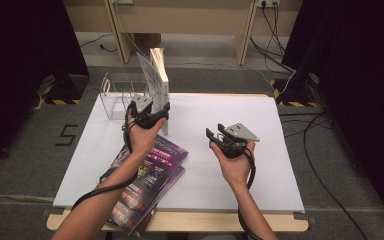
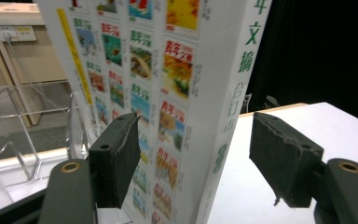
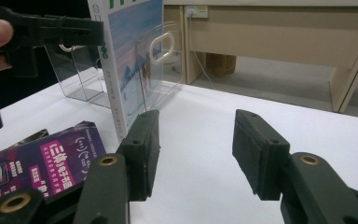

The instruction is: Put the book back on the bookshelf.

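White book point(image 1: 161, 75) stands upright at the far left of the table point(image 1: 260, 165), just right of a clear plastic rack point(image 1: 117, 97). Purple magazines point(image 1: 152, 175) lie near the left edge. Left gripper point(image 2: 191, 154) has wide jaws around the book, pads not pressing. Right gripper point(image 3: 193, 149) hangs wide, holding nothing.

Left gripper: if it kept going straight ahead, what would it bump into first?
Most likely the upright white book. It stands right between the open jaws of the left gripper, spine towards the camera, with the clear plastic rack off to one side.
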The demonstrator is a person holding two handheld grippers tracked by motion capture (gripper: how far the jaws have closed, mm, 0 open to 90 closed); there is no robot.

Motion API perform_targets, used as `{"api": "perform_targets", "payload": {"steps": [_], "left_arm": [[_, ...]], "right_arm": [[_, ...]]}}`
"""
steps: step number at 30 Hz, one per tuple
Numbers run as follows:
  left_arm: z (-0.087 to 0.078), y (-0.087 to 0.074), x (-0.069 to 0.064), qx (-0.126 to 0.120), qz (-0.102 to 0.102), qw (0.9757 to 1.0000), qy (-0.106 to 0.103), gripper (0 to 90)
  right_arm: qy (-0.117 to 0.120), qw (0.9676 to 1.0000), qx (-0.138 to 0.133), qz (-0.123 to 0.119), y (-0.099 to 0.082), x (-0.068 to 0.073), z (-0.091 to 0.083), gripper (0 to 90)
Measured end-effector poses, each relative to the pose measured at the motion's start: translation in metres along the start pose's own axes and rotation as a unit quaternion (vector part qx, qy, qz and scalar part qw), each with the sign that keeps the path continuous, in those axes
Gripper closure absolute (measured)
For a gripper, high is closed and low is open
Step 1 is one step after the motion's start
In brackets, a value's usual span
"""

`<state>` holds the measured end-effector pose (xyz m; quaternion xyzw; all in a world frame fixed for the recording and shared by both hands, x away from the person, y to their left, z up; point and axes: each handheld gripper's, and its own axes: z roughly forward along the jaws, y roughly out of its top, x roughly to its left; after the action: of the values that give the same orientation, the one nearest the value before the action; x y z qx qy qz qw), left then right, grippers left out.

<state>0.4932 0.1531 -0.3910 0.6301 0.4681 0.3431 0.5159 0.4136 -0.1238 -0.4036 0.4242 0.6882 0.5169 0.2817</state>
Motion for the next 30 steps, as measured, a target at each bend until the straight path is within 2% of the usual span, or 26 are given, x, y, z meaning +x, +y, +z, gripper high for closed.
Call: {"api": "perform_targets", "payload": {"steps": [11,18,20,23,30], "left_arm": [[0.018,0.005,-0.011,0.013,0.012,0.9995,0.025,33.5],[0.025,0.004,-0.008,0.029,-0.002,0.9986,0.045,40.4],[0.025,0.004,-0.006,0.035,-0.012,0.9985,0.041,42.2],[0.024,0.006,-0.006,0.039,-0.009,0.9987,0.032,49.6],[0.019,0.010,0.003,0.040,-0.006,0.9986,0.034,59.0]], "right_arm": [[0.002,1.0000,0.005,0.005,-0.003,-0.002,0.000,51.6],[0.003,0.9999,0.011,0.006,-0.005,-0.001,0.000,51.5],[0.003,0.9999,0.010,0.007,-0.006,-0.001,0.001,51.6],[0.003,0.9998,0.016,0.007,-0.008,-0.001,0.001,51.6],[0.002,0.9998,0.016,0.008,-0.009,-0.003,0.001,51.6]]}}
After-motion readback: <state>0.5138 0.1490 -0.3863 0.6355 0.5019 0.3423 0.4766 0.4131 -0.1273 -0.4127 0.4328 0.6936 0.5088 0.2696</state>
